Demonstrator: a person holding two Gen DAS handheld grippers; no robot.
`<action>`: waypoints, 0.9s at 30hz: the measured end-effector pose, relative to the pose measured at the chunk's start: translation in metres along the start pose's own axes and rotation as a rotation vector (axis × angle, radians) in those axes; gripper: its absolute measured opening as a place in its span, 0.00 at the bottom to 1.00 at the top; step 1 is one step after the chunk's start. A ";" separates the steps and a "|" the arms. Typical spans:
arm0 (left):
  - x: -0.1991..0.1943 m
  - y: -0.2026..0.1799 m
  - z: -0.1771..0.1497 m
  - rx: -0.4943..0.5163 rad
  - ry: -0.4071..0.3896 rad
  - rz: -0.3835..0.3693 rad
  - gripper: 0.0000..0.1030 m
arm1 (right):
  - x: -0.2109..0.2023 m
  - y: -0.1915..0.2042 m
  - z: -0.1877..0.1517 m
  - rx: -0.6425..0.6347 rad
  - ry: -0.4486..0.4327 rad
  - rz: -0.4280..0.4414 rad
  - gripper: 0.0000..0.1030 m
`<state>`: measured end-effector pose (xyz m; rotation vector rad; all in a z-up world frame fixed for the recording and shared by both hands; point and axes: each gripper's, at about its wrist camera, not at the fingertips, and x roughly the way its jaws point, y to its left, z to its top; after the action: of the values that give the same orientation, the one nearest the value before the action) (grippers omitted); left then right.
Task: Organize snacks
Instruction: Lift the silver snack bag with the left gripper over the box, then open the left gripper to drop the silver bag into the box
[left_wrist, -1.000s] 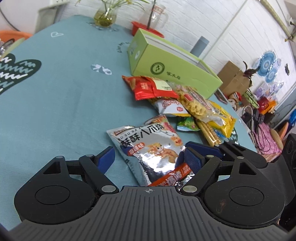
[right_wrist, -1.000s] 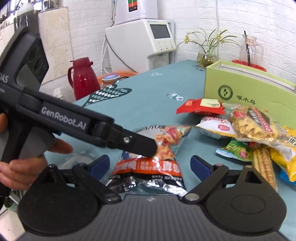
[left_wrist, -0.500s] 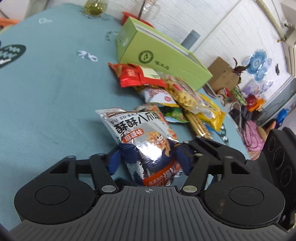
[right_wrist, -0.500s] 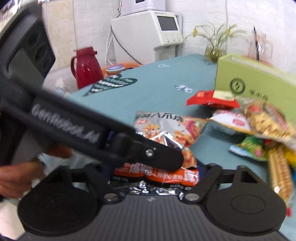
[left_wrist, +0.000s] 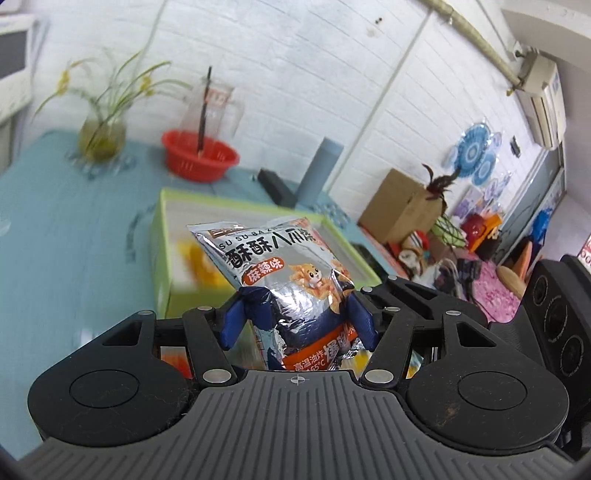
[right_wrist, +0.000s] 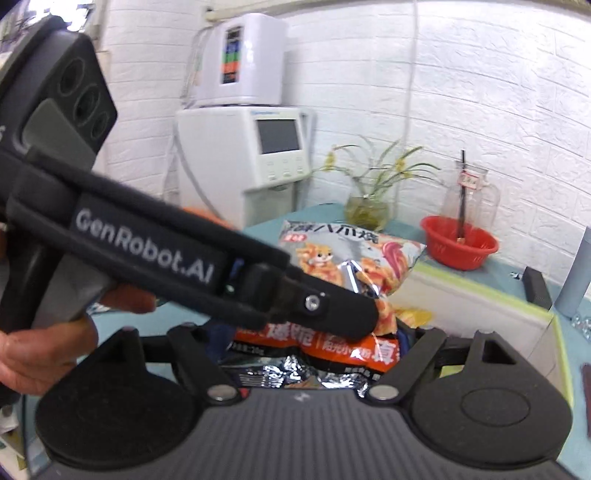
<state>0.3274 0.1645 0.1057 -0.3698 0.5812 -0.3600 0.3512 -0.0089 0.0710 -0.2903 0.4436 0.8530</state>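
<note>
Silver snack bag (left_wrist: 284, 273) held aloft over the open green box (left_wrist: 162, 236), upright between both grippers, well clear of the teal tablecloth (left_wrist: 55, 229).

Left gripper (left_wrist: 297, 317): blue pads (left_wrist: 236, 317) pressed into the bag's lower half, foil creased between them. Clenched on the bag.

Right gripper (right_wrist: 317, 347): bag's bottom edge crumpled between the jaws, which have just opened a little; pads hidden behind the left tool's body, so cannot tell whether truly gripping or only cradling.

Something yellow visible inside the box, blurred; identity unclear.

Step in hand, judged: carry and drop into the box. For a clean finish:
- Bring the bag squarely over the box's open interior, not its rim.
- Lower before letting go; puffed foil slides and bounces.
- Tip flat, label up, beside the yellow item.
- Release both grips together so the bag neither swings nor tears.
- Mind the red basket (left_wrist: 199, 158) and glass vase (left_wrist: 101, 136) behind the box.
</note>
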 end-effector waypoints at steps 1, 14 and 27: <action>0.015 0.004 0.014 0.005 0.005 0.003 0.42 | 0.014 -0.015 0.009 0.008 0.016 -0.006 0.83; 0.066 0.061 0.037 -0.003 -0.003 0.141 0.67 | 0.035 -0.075 0.004 0.113 0.021 -0.039 0.91; -0.014 0.005 -0.082 -0.074 0.051 0.035 0.72 | -0.110 0.013 -0.097 0.148 0.015 -0.142 0.91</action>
<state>0.2698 0.1557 0.0460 -0.4215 0.6518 -0.3153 0.2530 -0.1138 0.0389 -0.1897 0.4915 0.6763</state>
